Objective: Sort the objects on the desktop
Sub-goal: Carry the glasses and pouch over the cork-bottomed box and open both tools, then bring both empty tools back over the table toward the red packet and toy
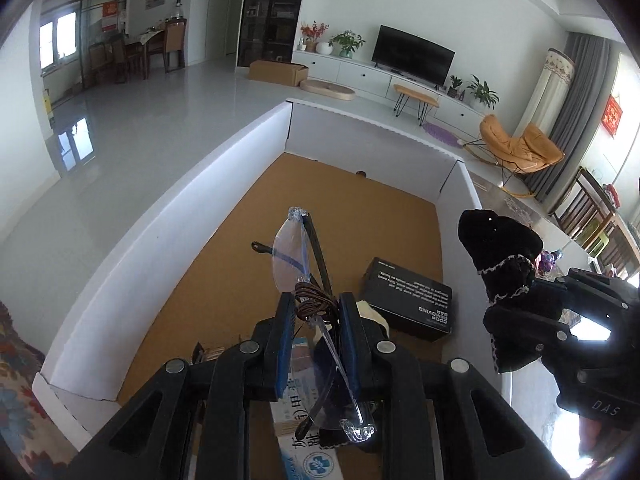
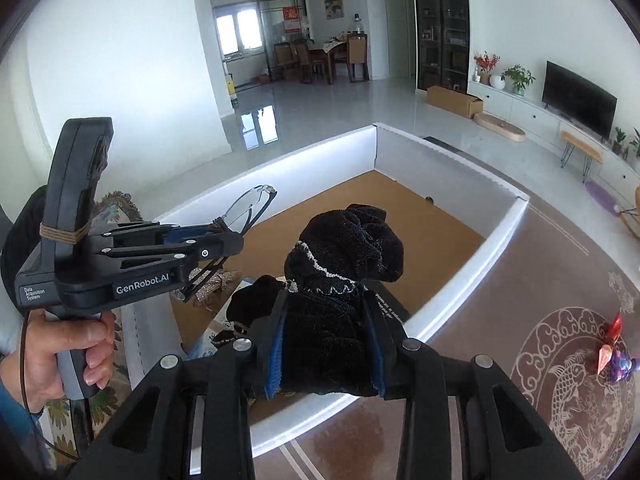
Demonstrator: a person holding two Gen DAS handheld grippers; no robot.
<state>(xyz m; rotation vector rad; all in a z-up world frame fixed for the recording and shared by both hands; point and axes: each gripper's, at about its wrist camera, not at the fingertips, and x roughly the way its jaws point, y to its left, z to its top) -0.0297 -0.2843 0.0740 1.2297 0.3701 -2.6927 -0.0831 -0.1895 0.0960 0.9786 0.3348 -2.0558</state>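
Black knit fabric, a sock or small garment with pale stitched trim (image 2: pixel 344 280), fills my right gripper (image 2: pixel 330 344); the blue pads (image 2: pixel 276 344) press into it from both sides, bundle bulging above the jaws at frame centre. My left gripper (image 1: pixel 314 332) is pinched on clear-lensed glasses (image 1: pixel 290 252), jaws nearly pressed together on the frame near a coil of brown cord (image 1: pixel 316 300), one lens standing up above the fingertips, the other hanging toward the bottom of the frame. Both loads hang over a white-walled cardboard box (image 1: pixel 168 216) with a brown floor. Lower in that box lie a black carton with white print (image 1: pixel 408 300), a blue-and-white printed packet (image 1: pixel 308 448) and something glittery at the left edge of the right wrist view (image 2: pixel 212 284). To the lower right of that view, outside the box wall, a brown patterned mat (image 2: pixel 540 320) carries a small red and purple trinket (image 2: pixel 616 360). My reading: both items are in carry, mid-sort, neither set down yet. Where each belongs I cannot tell from here. Next move calls for picking a clear patch of box floor or mat, lowering each load, and spreading the jaws gently; the glasses want a soft landing, lens not underneath.
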